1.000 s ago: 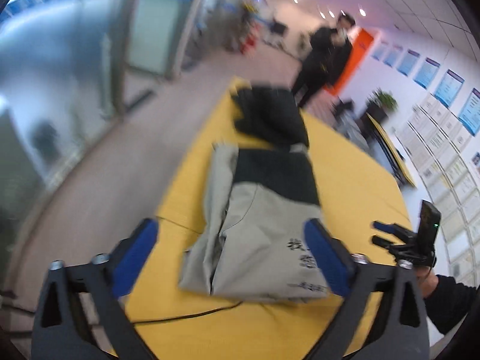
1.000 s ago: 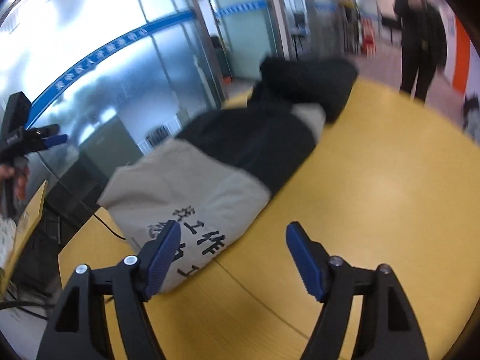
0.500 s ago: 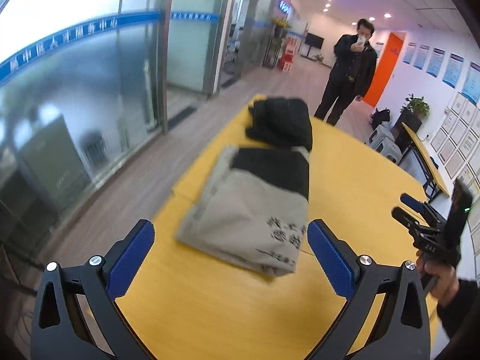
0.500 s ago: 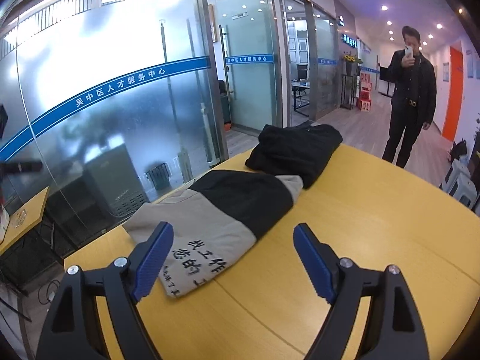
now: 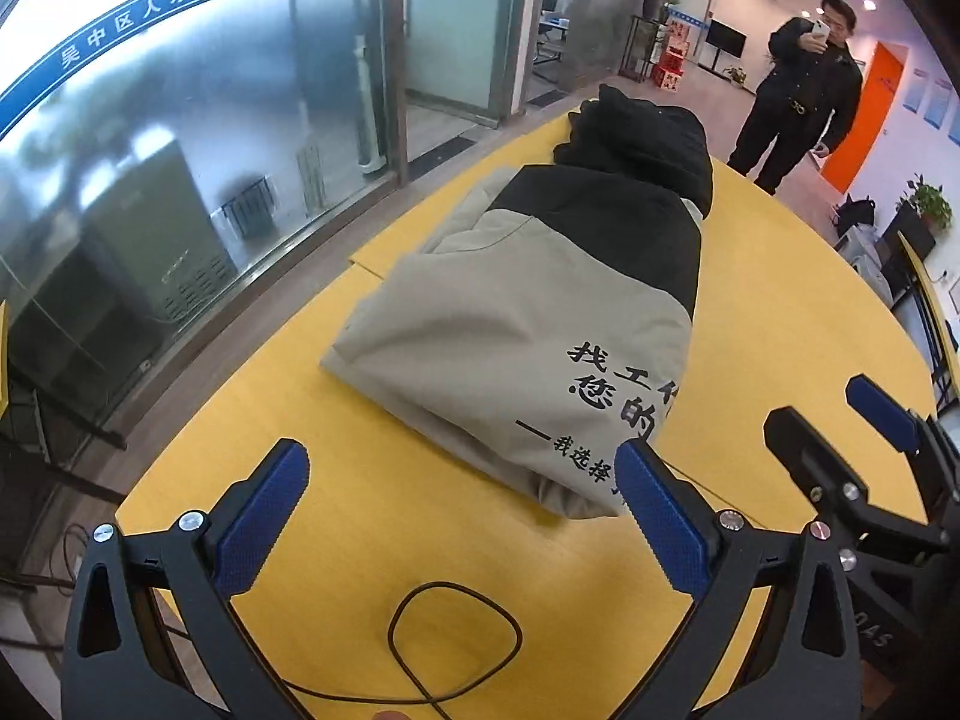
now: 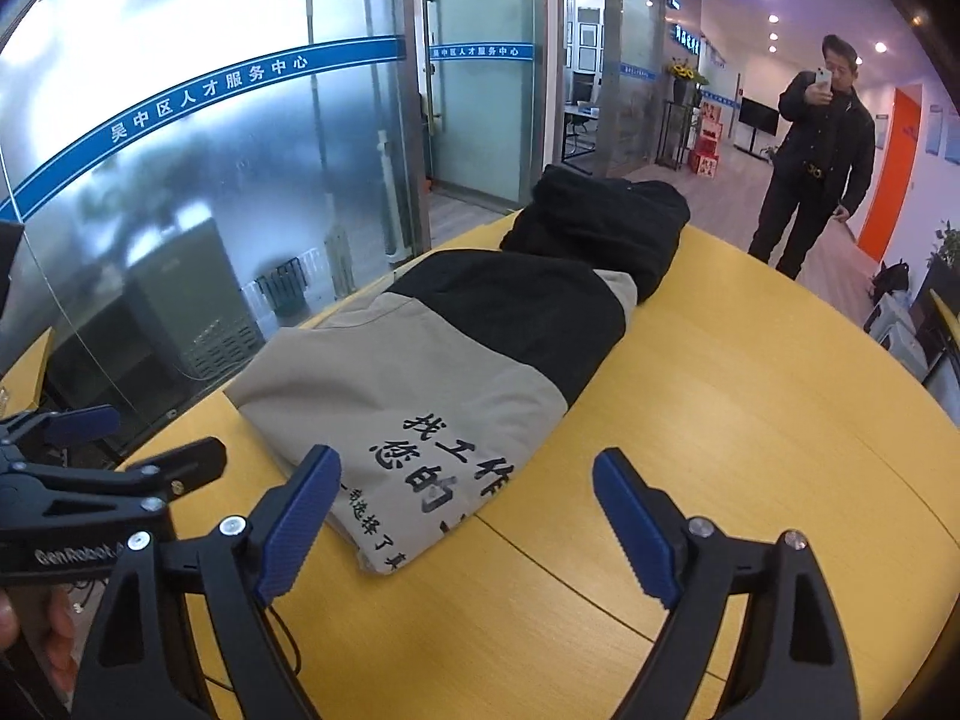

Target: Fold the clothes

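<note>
A folded beige and black jacket [image 5: 510,330] [image 6: 390,372] with black printed characters lies on the yellow table [image 5: 780,312] [image 6: 750,390]. A black garment [image 5: 642,138] [image 6: 600,222] is bunched at its far end. My left gripper [image 5: 462,480] [image 6: 156,438] hovers open just short of the jacket's near hem, its right pad beside the hem's corner. My right gripper [image 6: 465,468] [image 5: 822,414] is open too, above the near corner with the print. Neither holds anything.
A thin black cable loop [image 5: 456,630] lies on the table close to me. A person [image 5: 798,96] [image 6: 822,150] in dark clothes stands beyond the table's far end. A glass wall [image 5: 210,120] runs along the left. Bare tabletop stretches to the right of the jacket.
Both grippers have drawn together at the jacket's near end, the left tipping downward. The right jaws have spread a little wider. The jacket lies as before.
</note>
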`<state>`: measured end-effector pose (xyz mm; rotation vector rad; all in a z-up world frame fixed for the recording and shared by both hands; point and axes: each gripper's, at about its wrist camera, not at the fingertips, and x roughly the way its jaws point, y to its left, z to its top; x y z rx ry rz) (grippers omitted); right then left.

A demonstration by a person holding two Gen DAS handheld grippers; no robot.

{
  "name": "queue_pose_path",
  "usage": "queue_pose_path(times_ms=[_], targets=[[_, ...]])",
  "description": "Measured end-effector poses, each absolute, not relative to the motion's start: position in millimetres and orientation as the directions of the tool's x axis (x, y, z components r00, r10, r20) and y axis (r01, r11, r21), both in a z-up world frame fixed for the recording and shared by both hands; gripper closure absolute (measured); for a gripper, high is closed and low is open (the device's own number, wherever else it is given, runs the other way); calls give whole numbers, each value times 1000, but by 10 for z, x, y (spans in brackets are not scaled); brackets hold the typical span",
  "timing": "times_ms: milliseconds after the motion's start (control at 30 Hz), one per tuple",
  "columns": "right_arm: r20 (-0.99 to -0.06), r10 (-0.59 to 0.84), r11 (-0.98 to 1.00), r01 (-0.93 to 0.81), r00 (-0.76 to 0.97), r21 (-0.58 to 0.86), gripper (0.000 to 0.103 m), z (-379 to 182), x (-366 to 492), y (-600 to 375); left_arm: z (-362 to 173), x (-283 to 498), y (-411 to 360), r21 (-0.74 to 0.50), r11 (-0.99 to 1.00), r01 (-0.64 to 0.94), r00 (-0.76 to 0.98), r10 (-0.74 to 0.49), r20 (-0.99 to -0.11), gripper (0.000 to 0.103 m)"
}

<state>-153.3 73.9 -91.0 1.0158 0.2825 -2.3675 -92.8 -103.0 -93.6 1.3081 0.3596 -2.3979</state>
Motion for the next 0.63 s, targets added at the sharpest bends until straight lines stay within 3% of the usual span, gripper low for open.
queue_pose_path(times_ms=[500, 633], targets=[[-756, -347, -847, 531, -555, -1, 13, -799, -1528, 950, -533, -771, -907, -30, -861, 508, -490, -260, -832, 0], [-758, -347, -848, 531, -552, 1, 13, -788, -1514, 965, -498, -764, -827, 54, -851, 522, -465, -337, -819, 0]])
